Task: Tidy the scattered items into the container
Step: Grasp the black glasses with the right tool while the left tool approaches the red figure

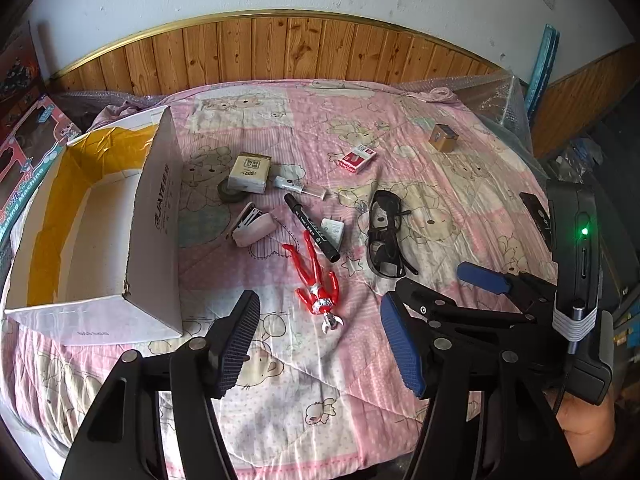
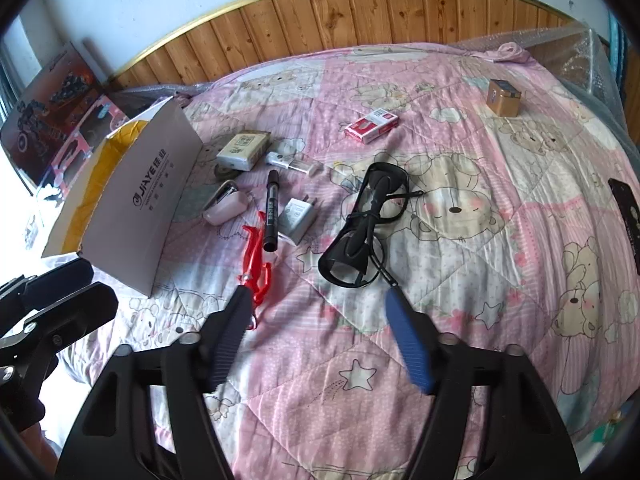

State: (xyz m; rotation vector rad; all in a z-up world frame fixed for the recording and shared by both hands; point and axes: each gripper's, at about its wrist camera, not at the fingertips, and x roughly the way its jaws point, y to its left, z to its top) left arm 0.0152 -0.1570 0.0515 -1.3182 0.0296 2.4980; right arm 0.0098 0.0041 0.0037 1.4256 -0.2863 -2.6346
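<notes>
The box [image 1: 96, 216] sits open at the quilt's [image 1: 400, 360] left edge, long axis running front to back, its side printed "JIAYE". Right of it lie the scattered things: a red figure [image 1: 316, 280] with head toward the front edge and legs toward the headboard, a black marker [image 1: 312, 228] lying the same way and crossing a white plug [image 1: 334, 230], a pink stapler [image 1: 252, 226], and black glasses [image 1: 386, 232] folded, lengthwise front to back. Farther back are a cream pack [image 1: 250, 172], a red-and-white pack [image 1: 356, 159] and a gold box [image 1: 443, 138] near the right rear corner. The quilt is pink with bear prints; wood panelling [image 1: 280, 48] and a white wall stand behind. The left gripper [image 1: 320, 344] and the right gripper [image 2: 316, 336] both hover with fingers spread, holding nothing.
</notes>
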